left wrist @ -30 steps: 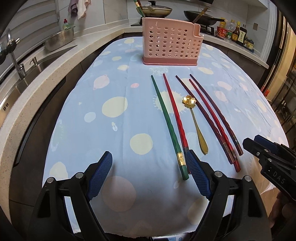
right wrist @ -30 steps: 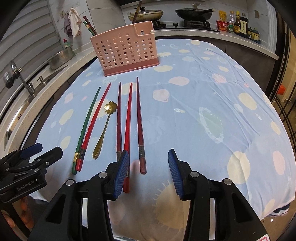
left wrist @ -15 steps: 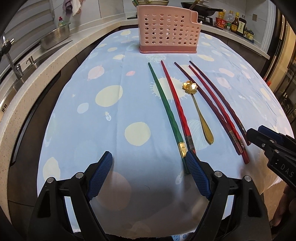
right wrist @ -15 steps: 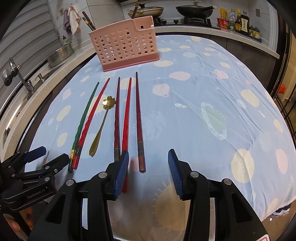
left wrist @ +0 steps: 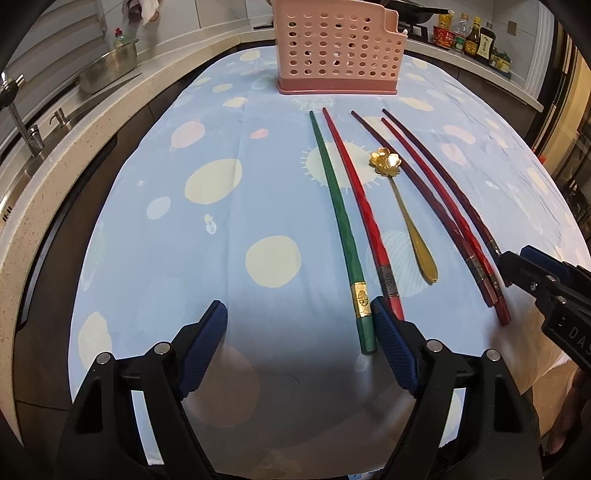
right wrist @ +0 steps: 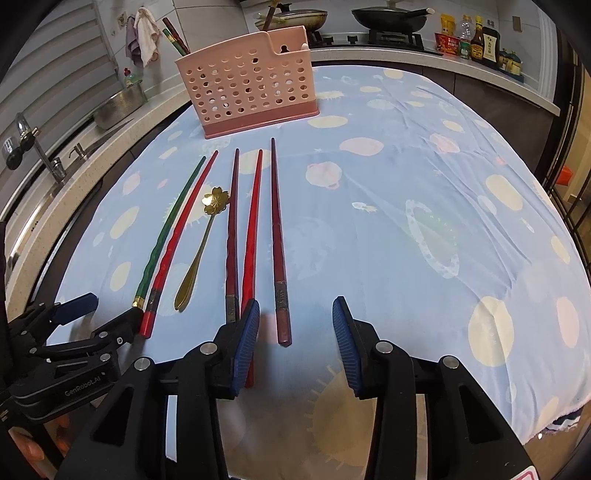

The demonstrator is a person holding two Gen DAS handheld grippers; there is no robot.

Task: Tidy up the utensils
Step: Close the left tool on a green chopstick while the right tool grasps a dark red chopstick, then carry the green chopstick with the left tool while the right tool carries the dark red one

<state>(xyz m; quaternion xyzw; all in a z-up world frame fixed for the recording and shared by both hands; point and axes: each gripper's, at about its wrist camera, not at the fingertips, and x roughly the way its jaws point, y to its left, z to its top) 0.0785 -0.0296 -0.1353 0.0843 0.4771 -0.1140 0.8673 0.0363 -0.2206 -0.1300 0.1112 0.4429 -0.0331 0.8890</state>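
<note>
On the blue spotted tablecloth [left wrist: 155, 258] lie a green chopstick [left wrist: 339, 221], a red chopstick [left wrist: 360, 203], a gold flower spoon [left wrist: 406, 218] and three dark red and red chopsticks [left wrist: 439, 206], all pointing at a pink perforated caddy [left wrist: 338, 48]. My left gripper [left wrist: 299, 343] is wide open and low; the green chopstick's gold-banded end lies just inside its right finger. My right gripper [right wrist: 295, 343] is open with its jaws closing. The end of the rightmost dark red chopstick [right wrist: 279, 240] lies between them, untouched. A red chopstick [right wrist: 252, 240] runs under its left finger.
The caddy [right wrist: 255, 92] holds a few chopsticks [right wrist: 173, 35] at its left end. A counter with a sink tap [right wrist: 26, 144] and a steel bowl [right wrist: 118, 105] runs along the left. Pans [right wrist: 388, 16] and sauce bottles [right wrist: 476, 37] stand behind. The table's near edge is just below both grippers.
The left gripper has sunk closer to the cloth and the chopstick ends. The right gripper's jaws have narrowed slightly around the dark red chopstick's end. No utensil has moved.
</note>
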